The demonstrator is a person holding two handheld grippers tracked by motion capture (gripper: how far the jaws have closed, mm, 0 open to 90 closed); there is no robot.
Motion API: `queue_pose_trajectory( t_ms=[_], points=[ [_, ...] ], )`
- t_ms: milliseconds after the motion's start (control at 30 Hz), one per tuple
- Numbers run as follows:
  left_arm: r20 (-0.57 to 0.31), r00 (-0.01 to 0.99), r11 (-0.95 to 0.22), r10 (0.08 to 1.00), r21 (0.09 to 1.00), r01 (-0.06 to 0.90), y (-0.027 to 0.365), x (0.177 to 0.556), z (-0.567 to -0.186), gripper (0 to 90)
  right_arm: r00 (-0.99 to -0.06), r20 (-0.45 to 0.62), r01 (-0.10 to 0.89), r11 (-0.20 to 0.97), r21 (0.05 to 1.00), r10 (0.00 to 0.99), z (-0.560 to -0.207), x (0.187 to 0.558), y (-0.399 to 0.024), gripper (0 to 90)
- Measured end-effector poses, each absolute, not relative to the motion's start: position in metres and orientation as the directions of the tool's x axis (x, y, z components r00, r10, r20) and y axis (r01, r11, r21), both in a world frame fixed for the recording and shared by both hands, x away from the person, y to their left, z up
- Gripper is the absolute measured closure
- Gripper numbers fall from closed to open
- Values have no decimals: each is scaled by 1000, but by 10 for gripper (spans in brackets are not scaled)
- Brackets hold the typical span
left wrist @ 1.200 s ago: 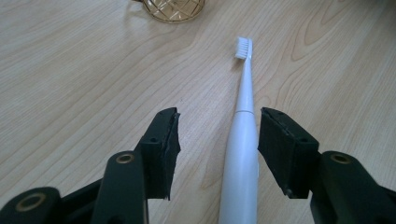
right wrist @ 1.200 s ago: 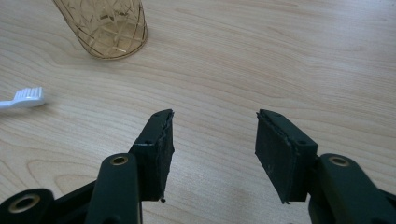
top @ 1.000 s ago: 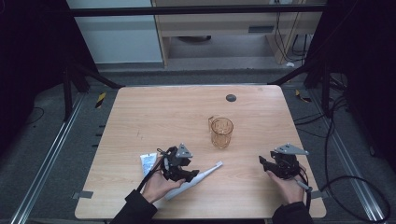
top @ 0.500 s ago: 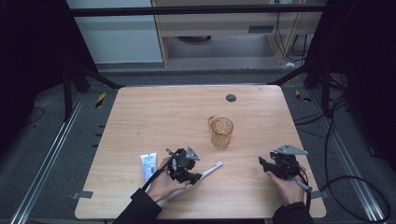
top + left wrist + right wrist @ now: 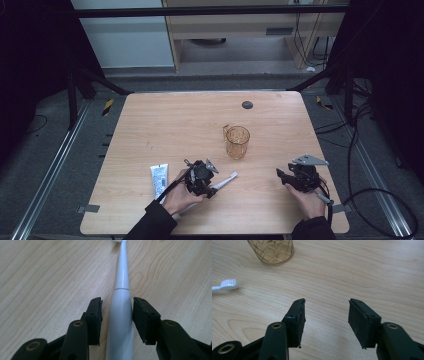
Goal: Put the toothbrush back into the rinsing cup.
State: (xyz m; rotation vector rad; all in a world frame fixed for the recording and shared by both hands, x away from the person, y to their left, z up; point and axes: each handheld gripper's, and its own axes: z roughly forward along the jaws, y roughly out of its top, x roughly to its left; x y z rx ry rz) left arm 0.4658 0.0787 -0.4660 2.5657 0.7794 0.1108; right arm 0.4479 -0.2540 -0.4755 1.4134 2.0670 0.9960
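Pale wood worktop (image 5: 165, 125) is carrying an amber cup (image 5: 237, 141); nearer the person and left of the cup, a white toothbrush (image 5: 120, 312) is lying flat. The left claw (image 5: 117, 315) has just been closing around its handle, pads not yet pressing. Squeezing squarely on the thick handle before lifting should be keeping it from rolling. Its long axis is running diagonally, bristle head pointing toward the cup. The right claw (image 5: 325, 321) is hovering spread and empty, right of the cup.

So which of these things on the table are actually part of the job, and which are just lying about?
In use:
- toothbrush, lying between the left gripper's jaws, which have just been closing
- left gripper

Lying about:
- amber cup
- toothpaste tube
- right gripper, open over bare table
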Motion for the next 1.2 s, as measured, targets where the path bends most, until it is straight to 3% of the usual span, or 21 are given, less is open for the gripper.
queue_pose_trajectory(
  t_ms=[267,867,1033,1200],
  points=[
    [-65,834,-741,548,424,521,75,468,-471,650,-380,40,608,217,764,924,-476,449,-254,481],
    [-78,828,-737,555,415,533,74,470,-471,667,-384,42,609,219,763,923,-476,450,-253,487],
    [-68,821,-723,567,435,536,79,470,-469,669,-379,53,614,208,761,924,-476,449,-254,492],
    [-81,794,-650,602,528,547,95,468,-446,670,-379,48,609,210,765,924,-476,449,-255,496]
  ],
)
